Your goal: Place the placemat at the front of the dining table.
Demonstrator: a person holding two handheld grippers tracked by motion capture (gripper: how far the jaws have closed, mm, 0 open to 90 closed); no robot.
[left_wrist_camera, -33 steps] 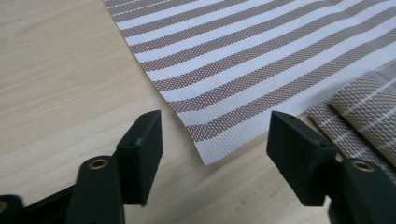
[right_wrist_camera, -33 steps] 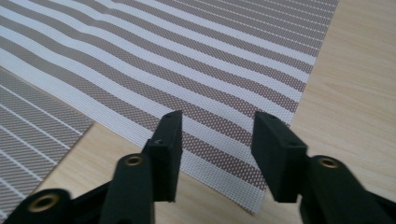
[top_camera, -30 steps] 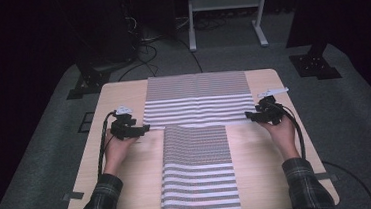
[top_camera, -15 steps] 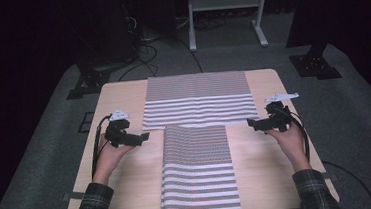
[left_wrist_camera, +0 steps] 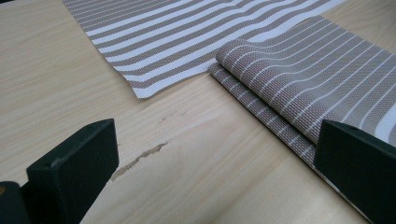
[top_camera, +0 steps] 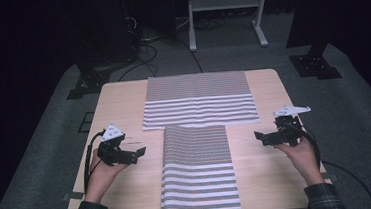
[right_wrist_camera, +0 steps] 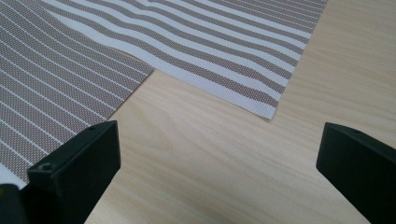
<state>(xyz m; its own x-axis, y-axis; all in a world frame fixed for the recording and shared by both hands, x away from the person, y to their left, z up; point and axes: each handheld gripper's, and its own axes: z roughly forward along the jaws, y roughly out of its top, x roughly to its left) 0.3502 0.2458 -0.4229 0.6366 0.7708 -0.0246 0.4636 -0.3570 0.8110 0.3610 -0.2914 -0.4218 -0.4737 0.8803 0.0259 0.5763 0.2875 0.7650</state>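
Two striped mats are laid out on the wooden table (top_camera: 118,109): a flat mat (top_camera: 198,99) across the far half and a folded mat (top_camera: 198,169) running toward the near edge, its far end lapped against the flat one. Beyond the table, a metal stand (top_camera: 222,11) and loose cables (top_camera: 141,50) are seen on the dark floor. The left gripper (top_camera: 139,152) and right gripper (top_camera: 258,137) are held off either side of the folded mat, jaws just spread wide, nothing between them but bare wood. Compared with a second ago, both have been drawn outward, away from the cloth.

Dark room, grey carpet (top_camera: 41,146), white stand (top_camera: 224,11) behind a pale wooden table (top_camera: 118,105).
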